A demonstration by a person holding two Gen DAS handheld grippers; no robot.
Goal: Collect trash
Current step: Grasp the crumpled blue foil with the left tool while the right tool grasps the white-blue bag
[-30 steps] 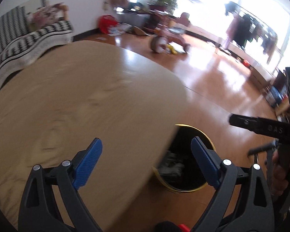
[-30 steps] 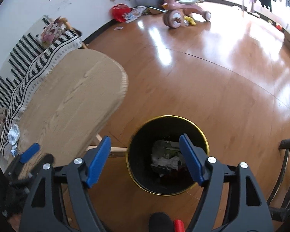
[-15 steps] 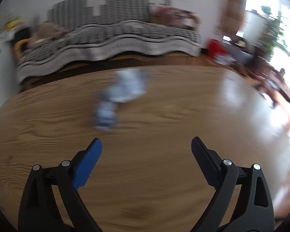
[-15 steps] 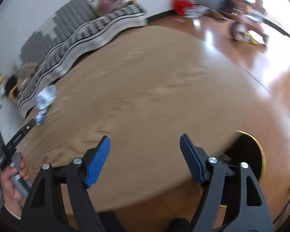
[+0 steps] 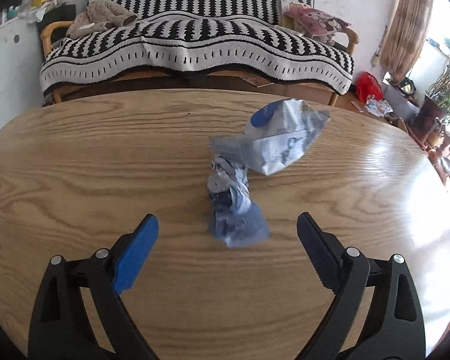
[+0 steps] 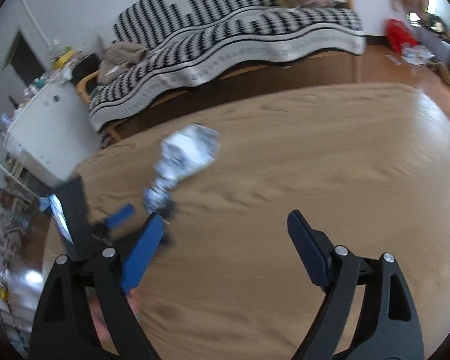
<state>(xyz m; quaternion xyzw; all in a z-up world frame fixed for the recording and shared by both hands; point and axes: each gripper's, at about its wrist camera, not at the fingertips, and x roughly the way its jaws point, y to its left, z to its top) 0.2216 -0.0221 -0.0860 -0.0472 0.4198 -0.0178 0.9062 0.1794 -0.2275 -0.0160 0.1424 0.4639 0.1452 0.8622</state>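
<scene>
Here the left hand-held gripper (image 5: 226,247) hangs released over the counter (image 5: 75,156), nothing between its jaws. The right hand-held gripper (image 6: 222,247) has just been opening, also empty. Just beyond the left pads lies the blue crumpled wrapper (image 5: 234,207); the white crumpled bag (image 5: 285,138) touches its far end.

Striped sofa (image 5: 195,39) behind wooden table (image 5: 75,156)

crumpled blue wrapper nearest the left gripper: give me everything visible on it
The crumpled blue wrapper is thin, creased film or paper, blue-grey with darker print, twisted into a narrow upright-looking wad that flares at its near end. It lies on the wooden table, its far end touching or overlapping the larger white-and-blue bag. No gripper touches it.
</scene>
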